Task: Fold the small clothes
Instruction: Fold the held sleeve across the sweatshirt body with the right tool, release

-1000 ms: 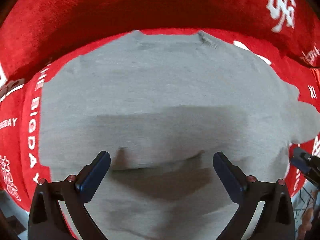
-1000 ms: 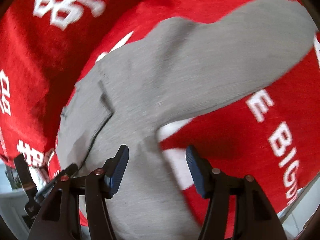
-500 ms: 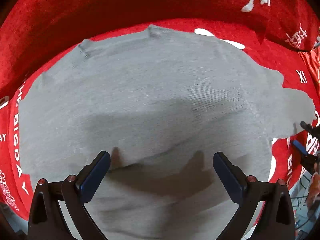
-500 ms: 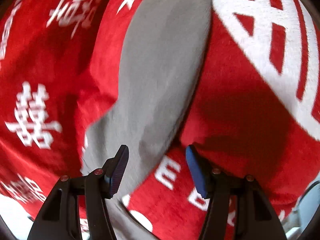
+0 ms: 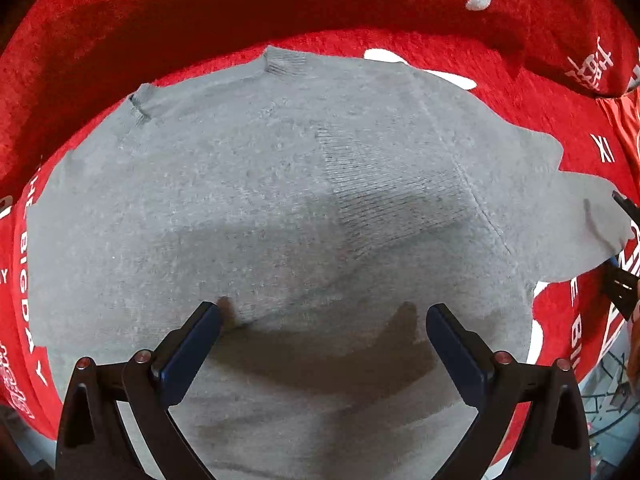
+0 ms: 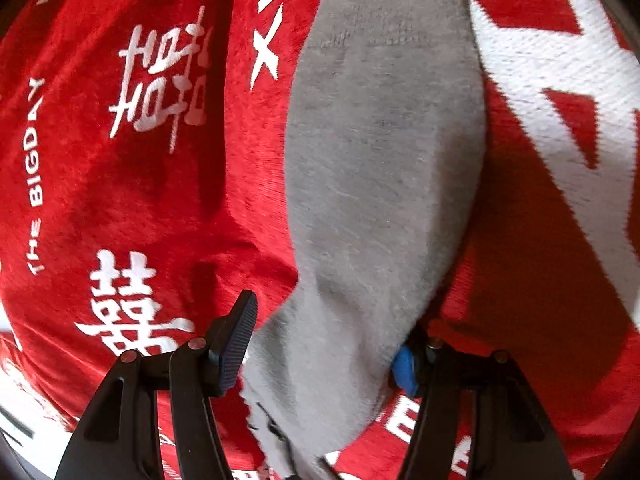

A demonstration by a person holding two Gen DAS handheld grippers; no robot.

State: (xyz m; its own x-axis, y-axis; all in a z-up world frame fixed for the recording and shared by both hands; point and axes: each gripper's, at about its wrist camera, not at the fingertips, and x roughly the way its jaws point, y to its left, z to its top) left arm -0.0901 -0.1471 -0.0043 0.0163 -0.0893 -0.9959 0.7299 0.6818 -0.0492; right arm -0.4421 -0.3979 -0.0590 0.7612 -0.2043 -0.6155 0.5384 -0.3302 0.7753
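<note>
Right now the gray sweater (image 5: 280, 208) lies spread flat on a red blanket (image 5: 240, 12) with white letters and signs on it. I cannot tell what is under the blanket.

On the left side, the left gripper (image 5: 320, 332) hangs over the lower middle of the sweater. Its jaws are wide apart and hold nothing. One blue tip looks very near the cloth, maybe touching it, by a small wrinkle. If it pushes down or drags there, I think the wrinkle could grow and the fold would come out bumpy. If it pinches too deep, it might grab the red blanket too.

On the right side, the right gripper (image 6: 324, 344) has the sweater's sleeve (image 6: 384, 160) between its jaws. The jaws have not closed on it; they sit apart with the sleeve bunched in the gap, and the right tip is partly hidden under the cloth. If they close on only a thin bit, the sleeve could slip out when lifted. A hard pull could also slide the whole sweater crooked.

The sweater is soft, fuzzy knit, with ribbed bands at the neck. It is floppy and will sag. The blanket is plush and fluffy, so it may cling and bunch up.
</note>
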